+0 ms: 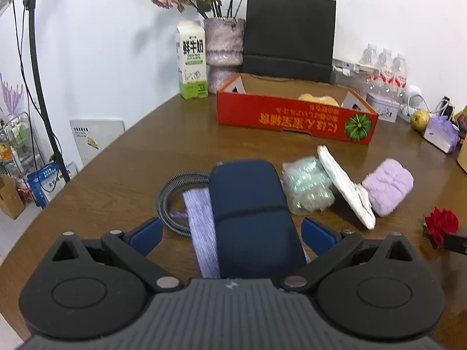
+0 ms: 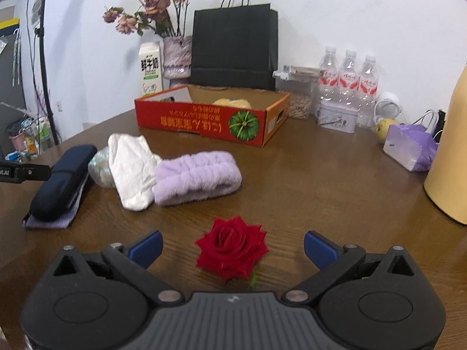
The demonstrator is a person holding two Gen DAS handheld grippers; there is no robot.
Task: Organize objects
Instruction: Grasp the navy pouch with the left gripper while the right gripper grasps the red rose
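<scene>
**Two open grippers, two picks, several ways to slip**

Navy case (image 1: pixel 251 218) lying on the table (image 1: pixel 131 157), atop a lilac cloth (image 1: pixel 201 230) and beside a coiled cable (image 1: pixel 170 201). Left gripper (image 1: pixel 232 234) straddling it, jaws apart, pads seemingly not yet touching, though blur makes contact hard to judge. Likely to drag the cloth along on closing, or snag the cable; smooth rounded shell apt to squirt out of a shallow pinch.

Rose (image 2: pixel 232 250) flat on the wood, between the parted jaws of the right gripper (image 2: pixel 233 248). Petals easily crushed by a hard squeeze; short stem offering little else to hold.

Further out: shiny packet (image 1: pixel 308 188), white cloth (image 2: pixel 131 169), furry lilac band (image 2: pixel 197 176), crowded together and prone to being knocked.

Red box (image 2: pixel 204 119) beyond, probably the destination, a yellow thing already inside; printing upside down, Chinese, not clearly readable, with a green squash picture. Milk carton (image 1: pixel 192 61) reading 鲜牛奶. Bottles (image 2: pixel 348 78) with red labels, illegible.
</scene>
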